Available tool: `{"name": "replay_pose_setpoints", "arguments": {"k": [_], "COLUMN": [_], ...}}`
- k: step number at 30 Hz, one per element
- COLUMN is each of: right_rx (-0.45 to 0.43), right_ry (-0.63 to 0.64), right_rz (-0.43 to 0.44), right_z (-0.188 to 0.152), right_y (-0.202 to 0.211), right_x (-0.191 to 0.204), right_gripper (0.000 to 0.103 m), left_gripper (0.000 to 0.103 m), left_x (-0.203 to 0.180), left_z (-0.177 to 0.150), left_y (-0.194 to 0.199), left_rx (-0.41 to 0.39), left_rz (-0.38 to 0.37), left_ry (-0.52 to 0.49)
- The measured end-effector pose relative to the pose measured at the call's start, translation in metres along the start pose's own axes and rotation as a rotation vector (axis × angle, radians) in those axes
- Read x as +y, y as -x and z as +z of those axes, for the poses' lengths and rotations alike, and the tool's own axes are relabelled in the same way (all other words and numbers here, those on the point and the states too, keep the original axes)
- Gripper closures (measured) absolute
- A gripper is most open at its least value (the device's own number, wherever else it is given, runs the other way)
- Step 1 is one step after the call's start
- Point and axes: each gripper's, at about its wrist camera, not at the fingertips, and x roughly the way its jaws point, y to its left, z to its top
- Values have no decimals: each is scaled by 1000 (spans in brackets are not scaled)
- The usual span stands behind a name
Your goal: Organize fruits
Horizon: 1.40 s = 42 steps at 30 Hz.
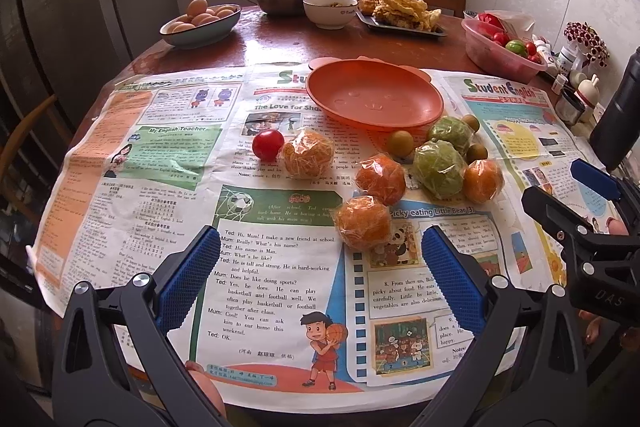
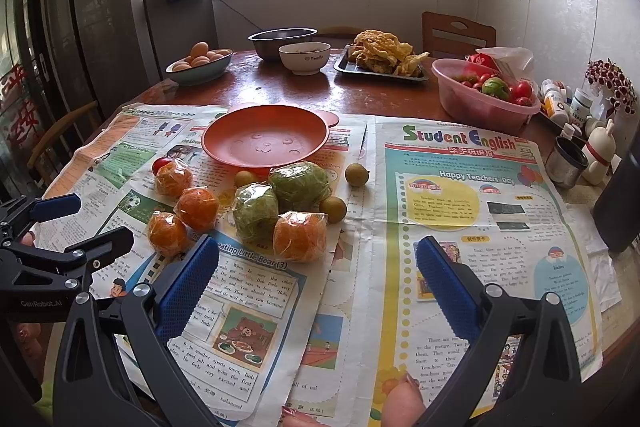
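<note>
Since nothing has been gathered yet, we see in the left wrist view the orange plate (image 1: 374, 95) lying bare on the newspaper (image 1: 276, 287) that protects the desk (image 1: 280, 39), presumably as the place for the fruit. The wrapped oranges (image 1: 363, 223), two wrapped green fruits (image 1: 438, 169) and a cherry tomato (image 1: 268, 145) sit loose just in front of it. The left gripper (image 1: 320, 279) hovers with fingers spread wide, holding nothing.

In the right wrist view, the right gripper (image 2: 318, 285) is likewise fully open and empty above the newspaper, the nearest wrapped orange (image 2: 300, 235) just ahead, left of centre. We judge both are poised for a first pick.
</note>
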Motion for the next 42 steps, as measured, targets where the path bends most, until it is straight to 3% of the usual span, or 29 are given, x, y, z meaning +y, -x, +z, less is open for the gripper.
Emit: {"name": "replay_pose_setpoints", "arguments": {"k": [42], "right_rx": [21], "right_ry": [12], "right_rz": [13], "right_z": [-6], "right_y": [-7], "right_x": [2], "right_gripper": [4], "left_gripper": [8], "left_x": [-4], "left_z": [-4], "left_y": [-6], "left_rx": [15], "left_rz": [-14], "left_ry": [-8]}}
